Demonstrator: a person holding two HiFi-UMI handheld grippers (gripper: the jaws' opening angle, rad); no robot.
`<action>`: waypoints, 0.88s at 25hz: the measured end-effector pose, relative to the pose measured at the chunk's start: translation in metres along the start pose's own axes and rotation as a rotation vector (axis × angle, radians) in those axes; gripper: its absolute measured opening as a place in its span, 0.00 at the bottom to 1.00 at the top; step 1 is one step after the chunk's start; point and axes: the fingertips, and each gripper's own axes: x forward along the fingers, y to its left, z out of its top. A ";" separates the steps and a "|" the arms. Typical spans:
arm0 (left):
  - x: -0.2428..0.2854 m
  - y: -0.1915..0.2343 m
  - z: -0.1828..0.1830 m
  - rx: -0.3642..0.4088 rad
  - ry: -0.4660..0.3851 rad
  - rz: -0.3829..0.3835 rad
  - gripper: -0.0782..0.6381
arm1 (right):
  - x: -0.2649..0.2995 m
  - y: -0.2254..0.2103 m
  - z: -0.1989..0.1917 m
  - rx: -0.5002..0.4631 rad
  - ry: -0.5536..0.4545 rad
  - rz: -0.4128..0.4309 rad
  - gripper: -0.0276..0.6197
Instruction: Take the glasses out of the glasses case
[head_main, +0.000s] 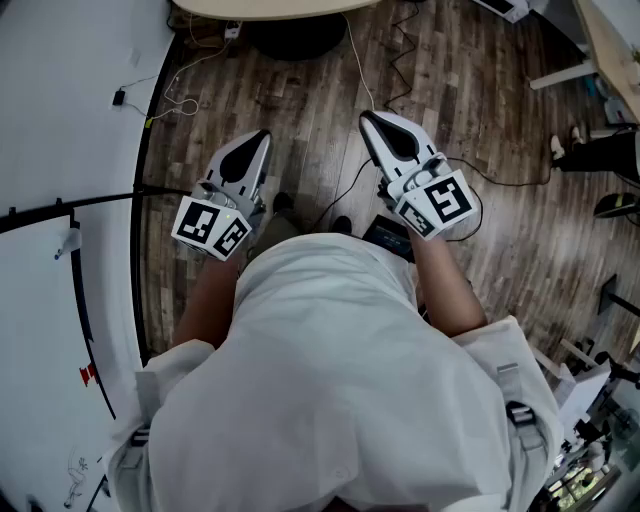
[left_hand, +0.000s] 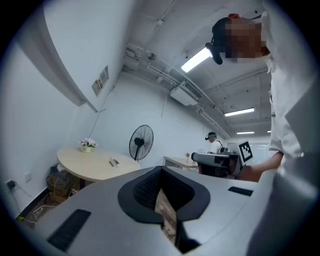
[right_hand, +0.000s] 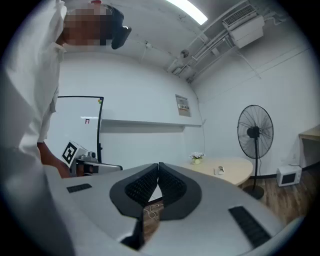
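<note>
No glasses case or glasses show in any view. In the head view both grippers are held out in front of the person's white shirt (head_main: 330, 380), above a wooden floor (head_main: 300, 90). My left gripper (head_main: 262, 134) has its jaws closed tip to tip with nothing between them; the left gripper view shows its dark pads (left_hand: 145, 192) meeting at the tip (left_hand: 161, 169). My right gripper (head_main: 366, 117) is likewise shut and empty, its pads (right_hand: 172, 187) touching in the right gripper view (right_hand: 159, 164). Both point out into the room.
A round beige table (left_hand: 95, 167) with a small flower pot (left_hand: 88, 145) and a standing fan (left_hand: 141, 142) stand by the wall. Cables (head_main: 357, 60) lie on the floor. A whiteboard (head_main: 50, 250) is at my left. Another person (left_hand: 214, 144) works at a far desk.
</note>
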 end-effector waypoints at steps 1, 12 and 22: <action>0.006 -0.010 -0.005 0.012 0.007 0.004 0.13 | -0.012 -0.013 -0.004 0.016 0.000 -0.012 0.08; 0.036 -0.092 -0.033 -0.003 0.055 -0.022 0.13 | -0.106 -0.053 -0.010 0.071 -0.053 -0.048 0.08; 0.061 -0.111 -0.031 0.042 0.037 -0.001 0.13 | -0.125 -0.077 -0.016 0.082 -0.067 0.014 0.08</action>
